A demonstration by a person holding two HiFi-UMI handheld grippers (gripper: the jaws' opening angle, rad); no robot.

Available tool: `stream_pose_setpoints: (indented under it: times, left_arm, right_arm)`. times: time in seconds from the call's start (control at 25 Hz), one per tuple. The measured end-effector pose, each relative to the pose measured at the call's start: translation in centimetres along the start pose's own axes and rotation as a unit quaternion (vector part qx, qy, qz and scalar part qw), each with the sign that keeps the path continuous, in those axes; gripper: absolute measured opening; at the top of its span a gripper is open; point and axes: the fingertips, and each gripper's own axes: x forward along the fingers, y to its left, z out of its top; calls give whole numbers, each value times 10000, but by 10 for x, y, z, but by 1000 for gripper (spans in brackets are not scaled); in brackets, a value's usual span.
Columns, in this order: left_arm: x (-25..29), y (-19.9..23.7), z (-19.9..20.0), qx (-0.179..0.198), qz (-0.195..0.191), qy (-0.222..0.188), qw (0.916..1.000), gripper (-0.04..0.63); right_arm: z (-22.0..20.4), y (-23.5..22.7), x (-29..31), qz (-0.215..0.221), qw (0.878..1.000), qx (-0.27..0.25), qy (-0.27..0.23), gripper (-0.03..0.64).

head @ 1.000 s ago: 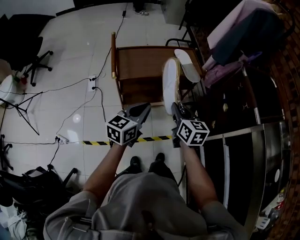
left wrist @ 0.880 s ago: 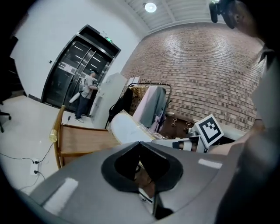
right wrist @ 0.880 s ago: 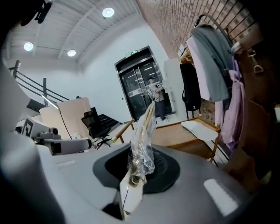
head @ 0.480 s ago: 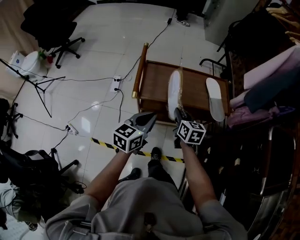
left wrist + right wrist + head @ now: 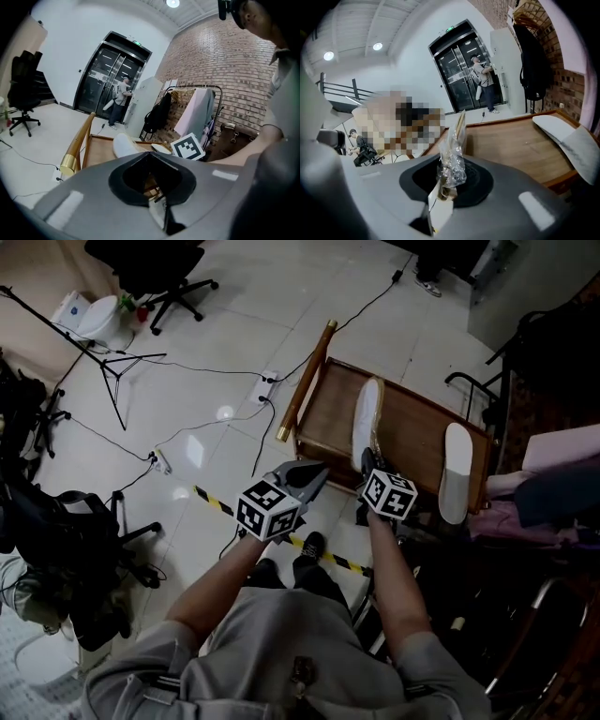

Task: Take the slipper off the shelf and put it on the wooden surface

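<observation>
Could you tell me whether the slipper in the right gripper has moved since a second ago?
Yes. The slipper in the right gripper has shifted left across the wooden surface, away from the second slipper lying at its right edge.

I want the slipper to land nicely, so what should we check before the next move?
1. Right gripper shut on the held slipper: ok.
2. Held slipper above the wooden surface: ok.
3. Bare wood left beside the other slipper: ok.
4. Held slipper lying flat: not ok, it stands on its edge.
5. Held slipper touching the wood: cannot tell.
6. Left gripper shut, empty and off to the side: ok.
</observation>
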Motion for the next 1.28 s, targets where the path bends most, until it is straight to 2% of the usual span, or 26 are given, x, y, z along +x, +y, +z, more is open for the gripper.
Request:
stream_pose_setpoints:
  times: [0.12,0.32,0.48,0.68,0.88,1.08,1.12,1.28]
  left_arm:
    - [3,6,0,-49,59,64,10000,-29]
    - [11,18,8,-26,-13,90,10000,-28]
    - [15,24,19,50,-248,78,9997,-28]
    - [19,31,33,187,-517,105,9984,-28]
    - [20,18,46,318,-847,122,9958,-28]
    - [19,9,66,469,-1076,-2,9931,-28]
    - [18,7,69,494,-1099,-35,9927,-28]
    - [16,-2,80,558,-1208,-157,9910,-28]
  right_arm:
    - [-6,-3,10,-47,9999,-31,111,57]
    - [-14,-7,18,-152,9981,-463,385,71]
    - [-9,-2,16,-182,9952,-810,527,188]
    - [-3,-1,5,-340,9946,-801,561,270]
    - [6,2,-16,-504,9936,-870,520,330]
    - [43,15,-46,-588,9944,-877,-5,328]
    - [51,19,-53,-563,9945,-870,-139,312]
    - [83,43,-85,-394,9920,-972,-701,179]
